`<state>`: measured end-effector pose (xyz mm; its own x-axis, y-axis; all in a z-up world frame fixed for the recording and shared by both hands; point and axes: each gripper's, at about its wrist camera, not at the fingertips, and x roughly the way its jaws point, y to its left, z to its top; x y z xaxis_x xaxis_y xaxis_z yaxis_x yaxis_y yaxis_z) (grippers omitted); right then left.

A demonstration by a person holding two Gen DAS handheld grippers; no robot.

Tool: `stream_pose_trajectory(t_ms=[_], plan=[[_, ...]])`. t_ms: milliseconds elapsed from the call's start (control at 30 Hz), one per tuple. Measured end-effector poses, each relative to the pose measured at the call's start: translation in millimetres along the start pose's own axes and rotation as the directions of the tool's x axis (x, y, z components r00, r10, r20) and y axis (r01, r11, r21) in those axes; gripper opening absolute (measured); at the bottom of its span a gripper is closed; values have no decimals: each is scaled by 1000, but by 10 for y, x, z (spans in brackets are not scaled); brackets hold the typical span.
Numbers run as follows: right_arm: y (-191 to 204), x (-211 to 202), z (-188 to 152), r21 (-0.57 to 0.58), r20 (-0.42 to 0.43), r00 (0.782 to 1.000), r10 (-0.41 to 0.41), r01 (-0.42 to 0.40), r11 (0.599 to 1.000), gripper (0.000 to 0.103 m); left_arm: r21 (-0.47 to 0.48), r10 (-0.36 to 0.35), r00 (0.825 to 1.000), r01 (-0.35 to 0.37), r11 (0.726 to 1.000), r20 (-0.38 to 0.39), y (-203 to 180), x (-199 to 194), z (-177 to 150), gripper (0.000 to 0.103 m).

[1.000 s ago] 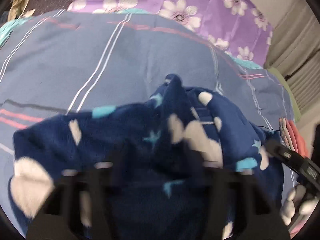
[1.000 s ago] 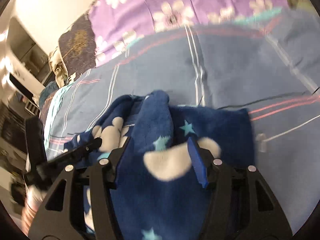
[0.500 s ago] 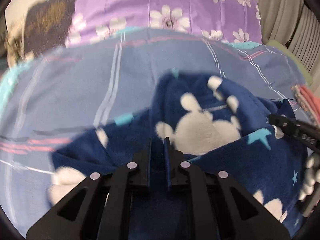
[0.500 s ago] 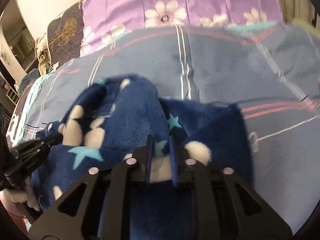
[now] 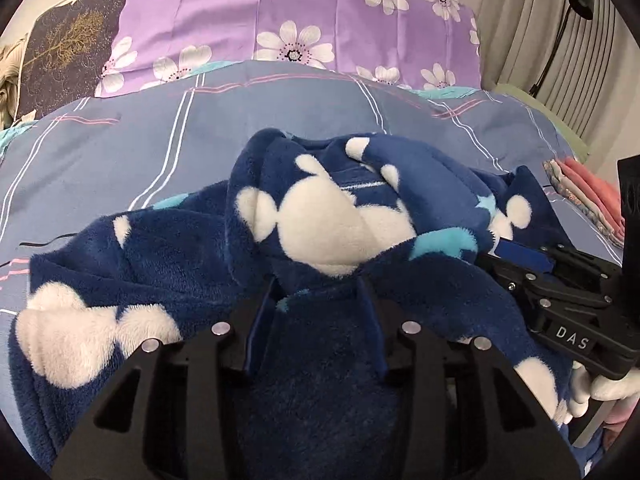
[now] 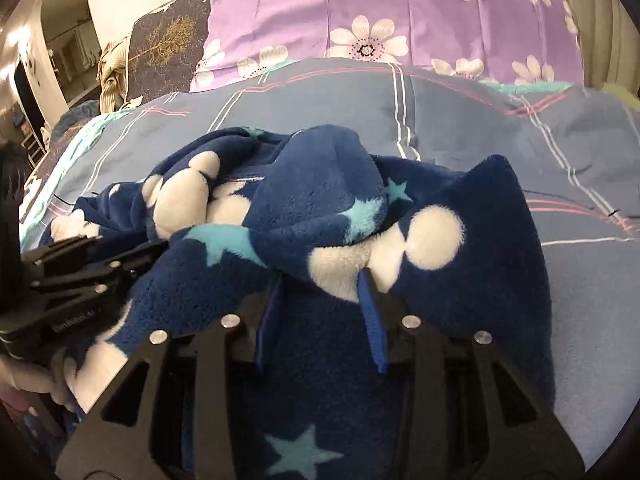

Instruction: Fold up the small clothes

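Both released! Left gripper (image 5: 316, 300) and right gripper (image 6: 320, 292) jaws now wide, frame centre; fleece garment (image 5: 320, 216) dropped, still bunched.

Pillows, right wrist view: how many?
2. The purple floral pillow lies across the head of the bed; the dark gold-tree pillow is left of it. The striped bundle further left may hide more.
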<state>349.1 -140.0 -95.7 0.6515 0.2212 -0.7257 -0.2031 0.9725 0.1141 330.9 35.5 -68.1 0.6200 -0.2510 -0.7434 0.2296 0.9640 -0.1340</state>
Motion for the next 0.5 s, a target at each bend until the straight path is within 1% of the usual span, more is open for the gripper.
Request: stream_pose_trajectory(t_ms=[33,67,100,167,200,233,267,300,333,367,400,433,467,500], plan=[[2,-33,-3,1,3,1000,0,0,1000,38,6,14,1000,-14,1000,11,-18,-49,4,44],[4,-73,-14,3,8,1000,4,-4,1000,38,19,42,999,-43,999,24,-40,-183,-14,44],[-13,-196,-41,11,16,1000,6,-6,1000,38,28,56,998,-57,998,31,-80,-301,-46,45],[-81,-547,-175,31,43,999,28,-30,999,41,54,52,996,-56,997,72,-89,-645,-188,49],[-121,-698,-235,29,51,997,50,-52,998,44,67,55,994,-62,996,96,-71,-821,-288,55],[-154,-847,-328,24,56,996,68,-69,997,46,80,76,991,-85,993,113,2,-999,-426,63],[-207,-982,-459,10,48,997,60,-61,998,50,88,105,989,-115,990,107,82,-1077,-540,64],[-247,-1014,-559,0,25,999,22,-22,1000,50,95,148,986,-155,983,77,170,-1099,-680,66],[-300,-994,-687,-10,-7,1000,-5,5,1000,50,105,197,980,-197,975,10,303,-1012,-839,68],[-333,-960,-801,-24,-10,999,31,-32,999,50,105,164,986,-167,980,33,391,-1017,-960,68],[-334,-960,-831,-23,-4,999,42,-42,999,49,89,151,987,-155,984,54,420,-1083,-976,68],[-324,-1014,-811,-11,6,1000,29,-29,1000,49,58,185,982,-187,981,45,428,-1178,-959,68],[-287,-1105,-787,15,13,1000,-8,8,1000,50,33,214,977,-214,976,25,426,-1242,-949,68],[-249,-1175,-787,38,14,1000,-22,22,999,55,18,207,978,-208,978,18,410,-1316,-945,68]])
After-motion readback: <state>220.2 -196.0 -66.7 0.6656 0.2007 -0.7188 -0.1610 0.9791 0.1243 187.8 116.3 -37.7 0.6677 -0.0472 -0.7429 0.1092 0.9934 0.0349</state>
